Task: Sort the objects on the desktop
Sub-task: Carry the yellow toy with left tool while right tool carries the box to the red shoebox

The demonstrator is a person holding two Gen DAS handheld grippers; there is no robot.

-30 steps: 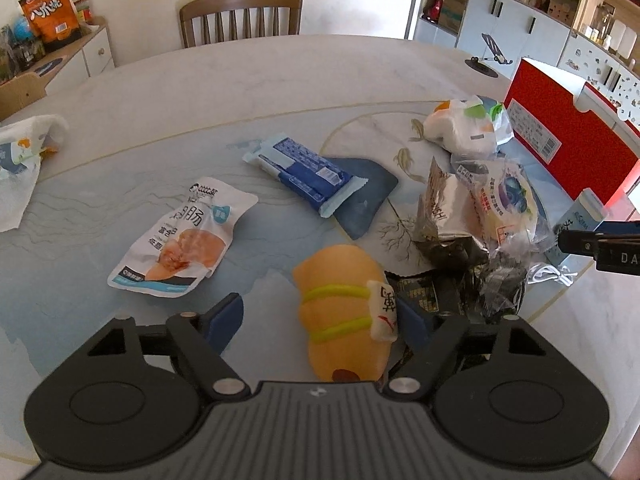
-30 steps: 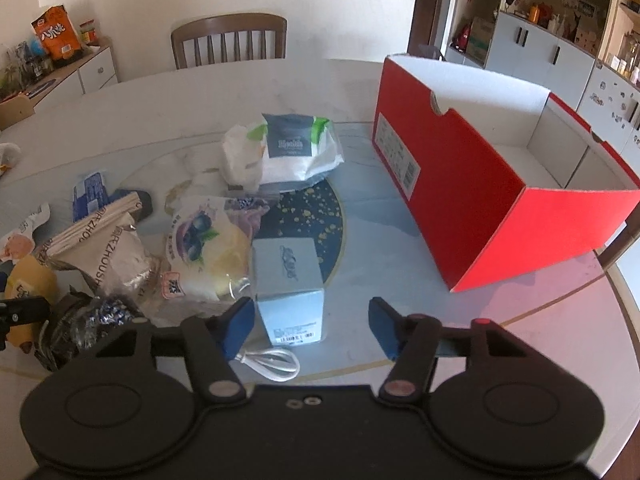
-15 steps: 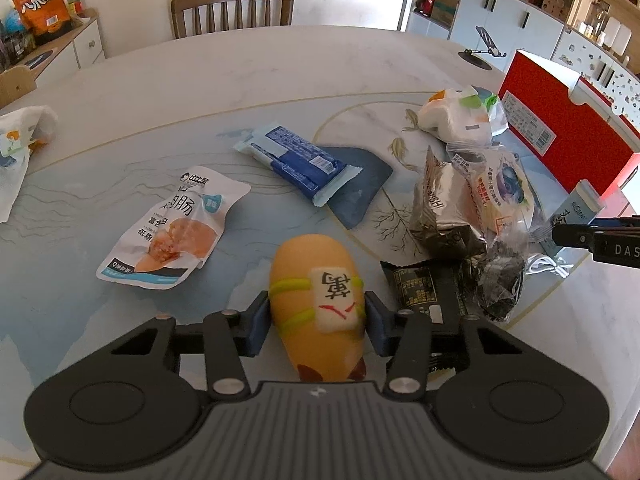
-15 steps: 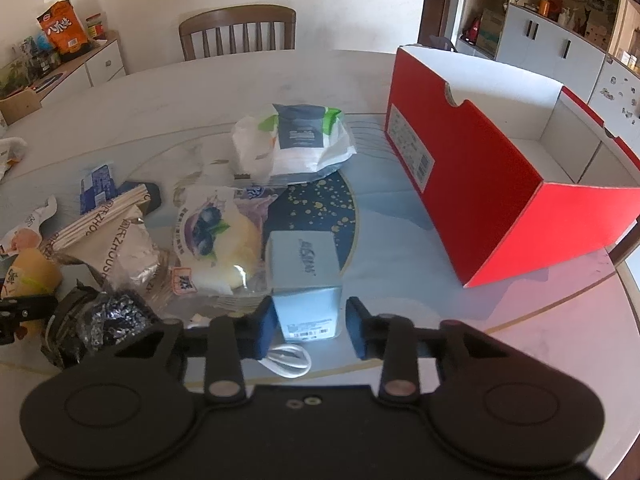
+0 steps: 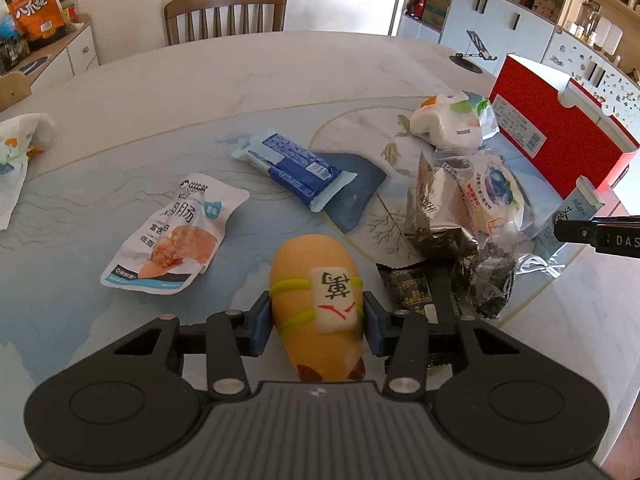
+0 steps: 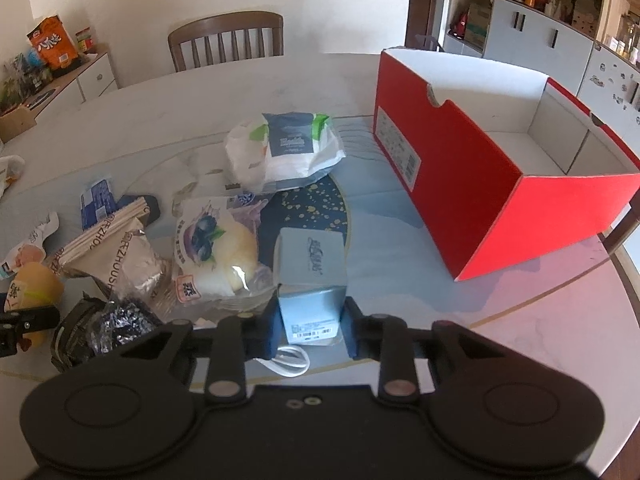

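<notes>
A yellow plush toy (image 5: 308, 264) with green bands and a white tile patch lies on the table close in front. My left gripper (image 5: 316, 320) is closing, and its blue pads press on the toy's two sides. In the right wrist view a small pale-blue box (image 6: 310, 256) stands on the table, with my right gripper (image 6: 310, 320) closing on it and its pads against the box's side walls. The open red box (image 6: 460, 184) with a white inside stands to the right, apart from both grippers.
Snack packs are scattered about: a sausage packet (image 5: 172, 236), a blue wafer pack (image 5: 296, 170), a white bag (image 6: 280, 152), blueberry bread (image 6: 212, 248), a silver-brown packet (image 6: 120, 256) and a dark crumpled wrapper (image 6: 120, 320). A white cable (image 6: 290, 362) lies under the box. A chair (image 5: 224, 16) stands behind the table.
Both grippers went from wide open to closed: the left onto the plush toy, which rolled so its tile patch faces up, and the right onto the pale-blue box. Neither hand has shifted.
</notes>
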